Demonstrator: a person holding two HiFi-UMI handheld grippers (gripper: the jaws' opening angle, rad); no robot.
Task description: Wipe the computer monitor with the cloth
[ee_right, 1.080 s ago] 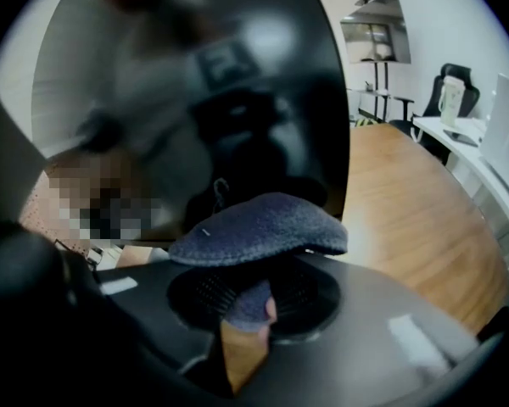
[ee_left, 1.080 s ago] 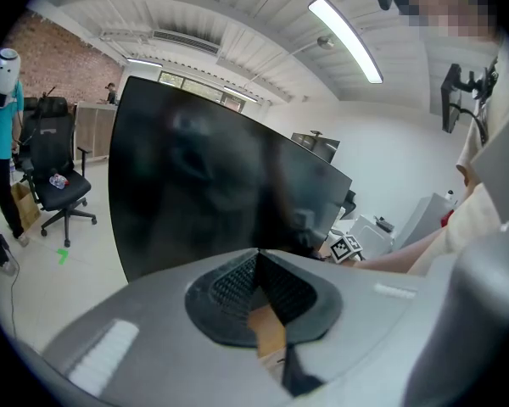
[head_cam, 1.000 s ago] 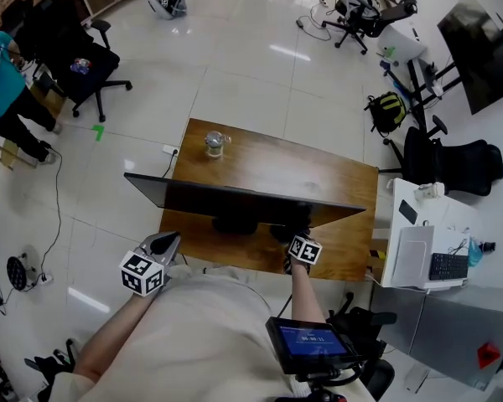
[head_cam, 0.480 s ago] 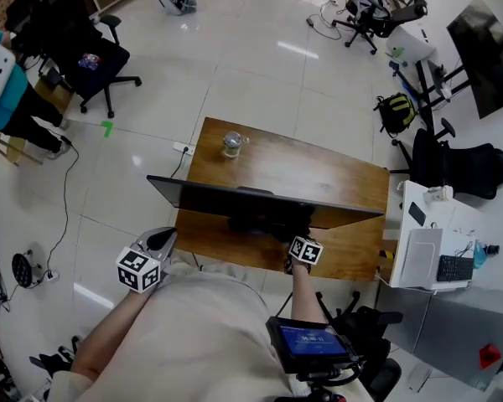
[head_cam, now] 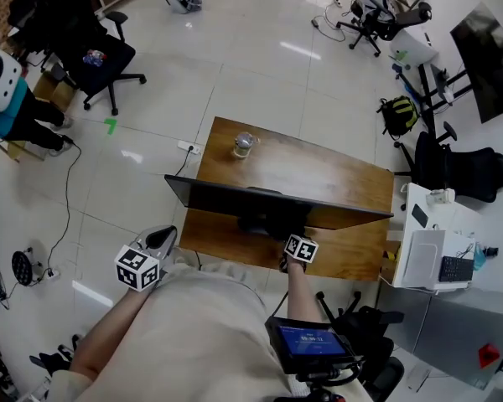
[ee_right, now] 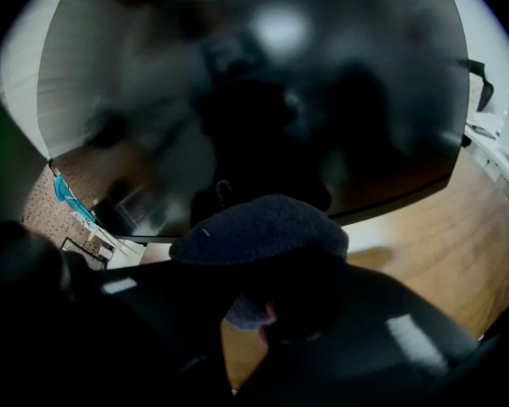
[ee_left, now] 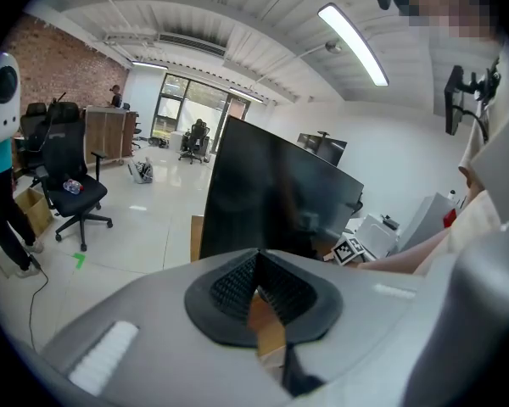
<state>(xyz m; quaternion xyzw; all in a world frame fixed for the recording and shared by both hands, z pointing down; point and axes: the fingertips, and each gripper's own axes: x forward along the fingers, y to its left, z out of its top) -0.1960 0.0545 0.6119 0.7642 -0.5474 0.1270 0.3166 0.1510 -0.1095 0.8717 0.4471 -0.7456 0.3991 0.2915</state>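
Right claw (ee_right: 263, 261), clamped on the dark cloth (ee_right: 259, 227), stays at the monitor's (head_cam: 235, 195) lower edge; left claw (ee_left: 259, 282) stays closed.

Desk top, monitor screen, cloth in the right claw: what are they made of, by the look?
Desk top: wood or wood-look laminate; brown grain, semi-gloss glare.
Monitor screen: glossy dark glass or plastic; it mirrors the room.
Cloth: dark blue fabric, likely knit or microfibre; matte, finely nubbed surface.

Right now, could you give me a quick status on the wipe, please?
Left gripper shut, empty. Right gripper shut on cloth, at monitor screen. Nothing blocking.
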